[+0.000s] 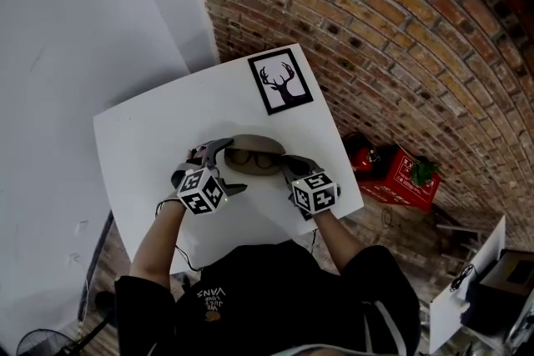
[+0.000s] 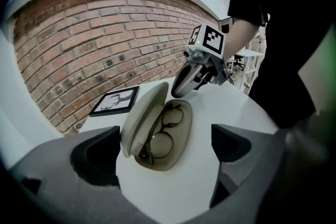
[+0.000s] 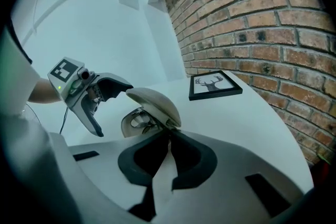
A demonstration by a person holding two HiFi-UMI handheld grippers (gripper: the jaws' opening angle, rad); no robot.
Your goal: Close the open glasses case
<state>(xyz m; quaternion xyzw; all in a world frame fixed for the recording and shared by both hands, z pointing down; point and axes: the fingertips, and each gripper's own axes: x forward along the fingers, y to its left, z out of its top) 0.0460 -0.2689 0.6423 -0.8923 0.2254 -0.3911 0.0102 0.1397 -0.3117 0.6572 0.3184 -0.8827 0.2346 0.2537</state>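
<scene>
A beige glasses case (image 1: pixel 254 154) lies open on the white table (image 1: pixel 150 137), with dark-framed glasses (image 2: pixel 164 126) in its tray. Its lid (image 2: pixel 143 118) stands raised on the left in the left gripper view. My left gripper (image 2: pixel 164 147) is open, its jaws wide apart on either side of the case's near end, not touching it. My right gripper (image 3: pixel 169 136) is shut, and its tips rest against the case's other end below the lid (image 3: pixel 153 102). In the head view the left gripper (image 1: pixel 231 167) and the right gripper (image 1: pixel 288 164) flank the case.
A black-framed deer picture (image 1: pixel 281 81) lies flat on the table's far part. A brick wall (image 1: pixel 400 37) runs along the right. On the floor to the right sit a red box (image 1: pixel 400 178) and other small items. A white wall (image 1: pixel 83 12) stands at the left.
</scene>
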